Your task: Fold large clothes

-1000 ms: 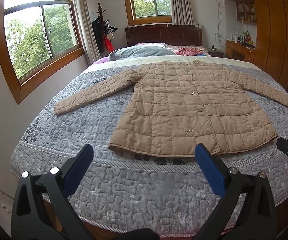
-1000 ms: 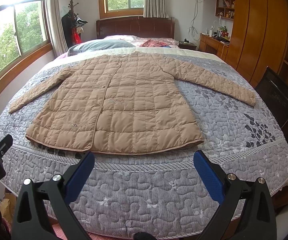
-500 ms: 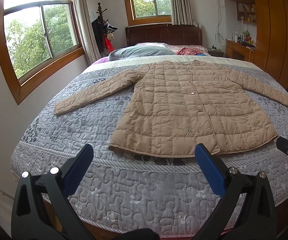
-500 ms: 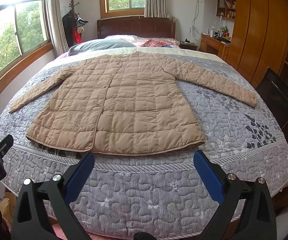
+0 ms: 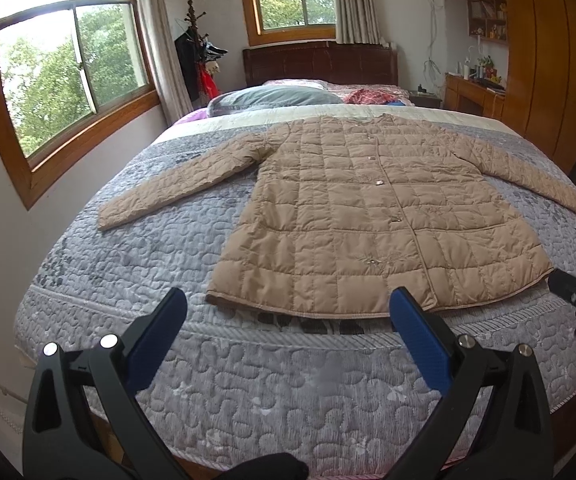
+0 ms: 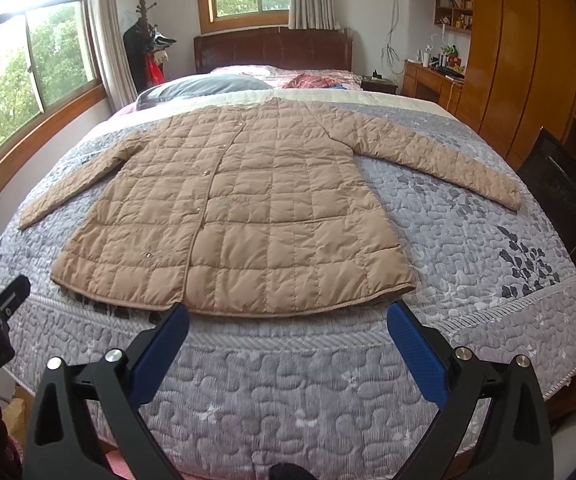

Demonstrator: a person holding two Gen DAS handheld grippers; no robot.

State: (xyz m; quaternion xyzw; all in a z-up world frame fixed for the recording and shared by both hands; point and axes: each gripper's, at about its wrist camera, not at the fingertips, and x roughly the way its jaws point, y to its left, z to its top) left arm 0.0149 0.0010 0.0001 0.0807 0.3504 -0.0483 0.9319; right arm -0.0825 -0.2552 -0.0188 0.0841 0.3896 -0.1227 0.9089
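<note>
I see a gray pillow [image 5: 275,98] behind the tan coat [image 5: 372,216] on the bed [image 5: 247,376]; both my tongs [image 5: 288,312] [image 6: 288,320] are wide, holding nothing.

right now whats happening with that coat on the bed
A person holds two blue-padded grippers, left and right, both open and empty, over the foot of the grey quilted bedspread. The tan quilted coat lies flat, buttoned, sleeves spread out. Nothing is gripped and no fold has been made yet.
</note>
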